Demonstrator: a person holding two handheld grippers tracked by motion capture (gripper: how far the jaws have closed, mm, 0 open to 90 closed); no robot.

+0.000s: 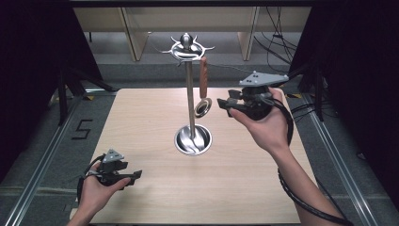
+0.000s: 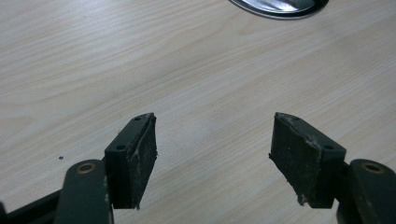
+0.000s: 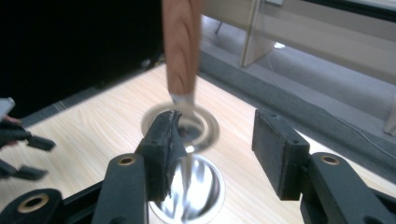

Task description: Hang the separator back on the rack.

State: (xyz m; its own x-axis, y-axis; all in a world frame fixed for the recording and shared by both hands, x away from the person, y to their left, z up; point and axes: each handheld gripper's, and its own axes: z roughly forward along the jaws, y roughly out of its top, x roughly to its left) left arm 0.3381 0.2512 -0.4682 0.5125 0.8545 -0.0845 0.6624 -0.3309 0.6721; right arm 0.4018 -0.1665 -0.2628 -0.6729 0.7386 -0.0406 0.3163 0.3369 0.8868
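Note:
A metal stand [image 1: 189,94] with hooks at its top rises from a round shiny base [image 1: 193,140] at the table's middle. From one hook hangs a utensil with a wooden handle [image 1: 203,77] and a round metal head [image 1: 203,107]. My right gripper [image 1: 221,104] is held in the air just right of that head, jaws open and apart from it. In the right gripper view [image 3: 215,135] the handle [image 3: 182,46] hangs beyond the left jaw, with nothing between the pads. My left gripper [image 1: 136,176] rests low at the front left, open [image 2: 212,140] over bare wood.
The wooden table [image 1: 155,197] ends close behind the stand. Beyond it are pale shelving legs [image 1: 134,37] and loose cables [image 1: 277,42]. Dark curtains flank both sides. The stand's base [image 2: 280,7] lies ahead of the left gripper.

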